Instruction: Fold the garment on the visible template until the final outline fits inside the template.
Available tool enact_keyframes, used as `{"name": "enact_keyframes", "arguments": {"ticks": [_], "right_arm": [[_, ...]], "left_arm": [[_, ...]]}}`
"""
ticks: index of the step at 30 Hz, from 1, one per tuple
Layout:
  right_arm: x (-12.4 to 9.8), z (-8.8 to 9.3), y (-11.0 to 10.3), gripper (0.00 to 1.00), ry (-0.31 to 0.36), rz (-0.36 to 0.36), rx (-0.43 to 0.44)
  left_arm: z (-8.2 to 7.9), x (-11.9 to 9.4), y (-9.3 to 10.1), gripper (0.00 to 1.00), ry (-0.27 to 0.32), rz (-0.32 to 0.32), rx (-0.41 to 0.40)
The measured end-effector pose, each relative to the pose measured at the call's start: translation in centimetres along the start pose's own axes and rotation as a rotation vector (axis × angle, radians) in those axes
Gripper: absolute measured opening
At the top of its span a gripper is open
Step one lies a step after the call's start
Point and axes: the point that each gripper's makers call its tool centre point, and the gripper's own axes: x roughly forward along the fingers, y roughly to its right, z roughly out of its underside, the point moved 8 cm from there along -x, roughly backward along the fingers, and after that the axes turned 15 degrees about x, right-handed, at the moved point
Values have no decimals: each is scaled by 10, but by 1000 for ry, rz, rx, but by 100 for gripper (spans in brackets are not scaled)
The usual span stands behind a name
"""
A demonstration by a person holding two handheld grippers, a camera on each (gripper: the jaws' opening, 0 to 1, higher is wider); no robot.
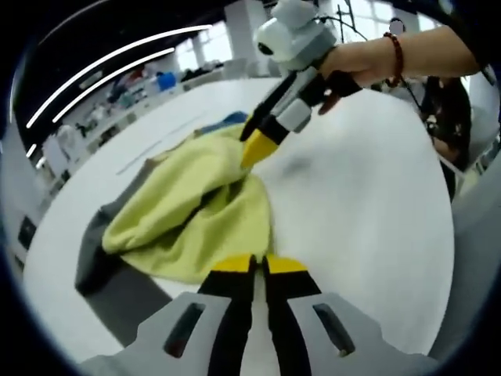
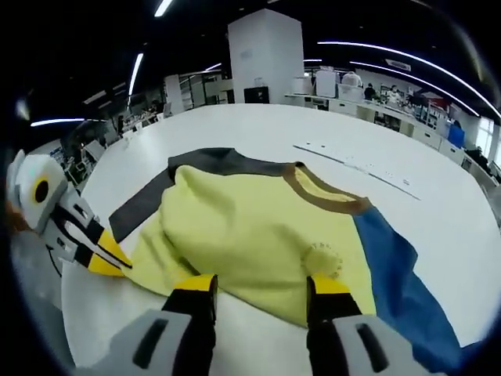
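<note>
Nearest the lens in the left gripper view, the left gripper [image 1: 261,265] has its jaws pressed together at the near hem of the garment [image 1: 192,215]; whether cloth is pinched I cannot tell. Further right, the right gripper [image 1: 256,149] touches the far edge; its own view shows its jaws spread over the cloth. One yellow garment with a blue sleeve, bunched on a dark template [image 2: 219,162] on the white surface [image 1: 360,196]. Folding seems barely started; squaring remains.

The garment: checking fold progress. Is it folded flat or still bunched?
Still bunched. The yellow garment lies rumpled with one side lifted over itself, its grey sleeve and blue sleeve sticking out.
</note>
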Motion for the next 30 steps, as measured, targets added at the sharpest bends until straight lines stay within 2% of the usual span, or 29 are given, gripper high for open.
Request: {"name": "enact_keyframes", "arguments": {"ticks": [4,11,16,24,30], "right_arm": [[-2,-2,2,43,14,-6,35],[-8,-2,5,43,17,11,32],[-17,-2,8,44,31,19,42],[-35,9,5,45,36,26,52],[-46,20,0,46,34,16,61]], "left_arm": [[-14,-14,-9,1,42,-19,14],[-40,-32,-36,1,87,-59,72],[-54,-37,-47,1,88,-86,95],[-71,-46,-60,1,102,-132,95],[-80,-54,-70,1,126,-154,46]]}}
